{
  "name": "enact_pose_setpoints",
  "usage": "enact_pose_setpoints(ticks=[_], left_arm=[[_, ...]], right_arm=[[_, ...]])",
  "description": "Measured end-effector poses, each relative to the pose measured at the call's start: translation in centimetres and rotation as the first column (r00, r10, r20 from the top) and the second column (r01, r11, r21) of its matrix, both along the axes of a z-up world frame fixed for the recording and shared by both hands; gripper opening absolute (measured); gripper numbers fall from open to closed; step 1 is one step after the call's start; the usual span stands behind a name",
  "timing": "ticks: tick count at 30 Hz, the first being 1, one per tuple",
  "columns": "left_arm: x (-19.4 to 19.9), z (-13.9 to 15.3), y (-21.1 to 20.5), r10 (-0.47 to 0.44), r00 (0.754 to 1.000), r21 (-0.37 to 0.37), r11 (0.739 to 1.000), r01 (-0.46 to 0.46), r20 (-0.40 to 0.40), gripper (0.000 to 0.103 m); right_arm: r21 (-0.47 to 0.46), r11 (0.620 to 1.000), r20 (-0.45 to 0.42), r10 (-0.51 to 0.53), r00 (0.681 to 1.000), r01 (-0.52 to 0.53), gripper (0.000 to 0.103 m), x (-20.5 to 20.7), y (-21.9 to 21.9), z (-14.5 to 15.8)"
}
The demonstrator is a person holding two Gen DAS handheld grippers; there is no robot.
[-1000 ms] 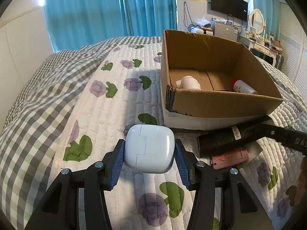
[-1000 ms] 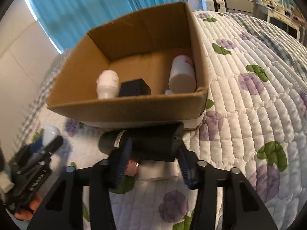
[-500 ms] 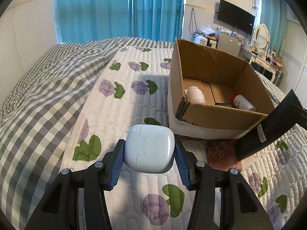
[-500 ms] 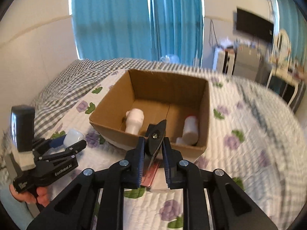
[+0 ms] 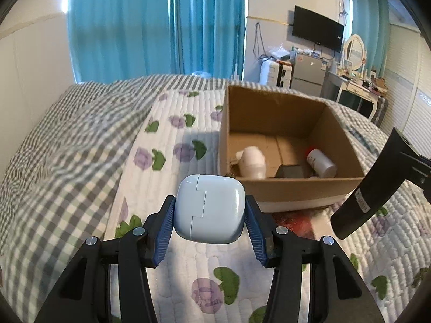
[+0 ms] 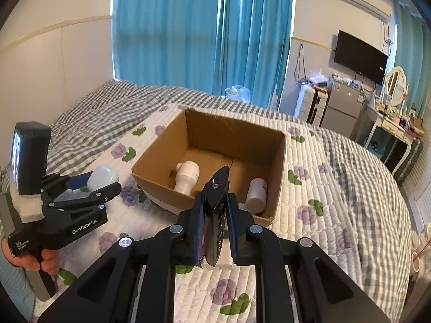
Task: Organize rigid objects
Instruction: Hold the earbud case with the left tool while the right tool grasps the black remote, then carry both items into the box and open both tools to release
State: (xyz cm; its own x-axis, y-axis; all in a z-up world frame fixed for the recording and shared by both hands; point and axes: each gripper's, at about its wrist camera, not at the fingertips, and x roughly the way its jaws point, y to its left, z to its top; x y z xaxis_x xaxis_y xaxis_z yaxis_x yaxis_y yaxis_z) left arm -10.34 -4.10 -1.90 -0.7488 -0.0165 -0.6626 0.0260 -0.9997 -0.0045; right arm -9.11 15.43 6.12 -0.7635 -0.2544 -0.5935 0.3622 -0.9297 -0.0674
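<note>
Since half a second ago, both grippers have lifted higher above the bed, so the cardboard box (image 6: 237, 145) now sits lower in the right wrist view and shows more of its floor. At lower centre of the left wrist view, the left gripper (image 5: 210, 212) is clamped on a white rounded earbud case (image 5: 210, 208), its blue ribbed pads (image 5: 164, 228) pressing the case on both sides, above the quilted floral bedspread (image 5: 167, 145). At the right edge of that view a flat black object (image 5: 371, 188) slants through the air, held in the other tool. At lower centre of the right wrist view, the right gripper (image 6: 215, 226) is closed narrowly on that black object (image 6: 216, 196), seen edge-on with its pointed tip up, in front of the box's near wall. The open box lies on the bedspread at centre frame. Inside it are a white bottle (image 6: 186, 176) on the left and a white bottle with a red end (image 6: 256, 195) on the right; the left wrist view also shows a small dark block (image 5: 292, 171) between them. At lower left of the right wrist view, a hand (image 6: 35, 262) grips the left tool's handle. Teal curtains (image 6: 202, 35) hang behind the bed.
</note>
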Motion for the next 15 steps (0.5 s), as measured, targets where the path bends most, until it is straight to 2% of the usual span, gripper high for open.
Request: enact_pose_setpoints(ticks=[7,15], left_arm=[[-0.9,3.9,1.6,-0.034,0.998,-0.001,0.999,0.034,-0.043,0.051],[-5.6,6.9,2.5,-0.041,0.997,-0.009,0.999,0.041,-0.06,0.051]], right_arm=[[-0.003,1.0,-0.067,0.02,0.998,-0.021,0.015,0.2,0.1,4.0],[0.045,0.999,-0.132,0.025,0.991,-0.019,0.015,-3.0,-0.3,8.2]])
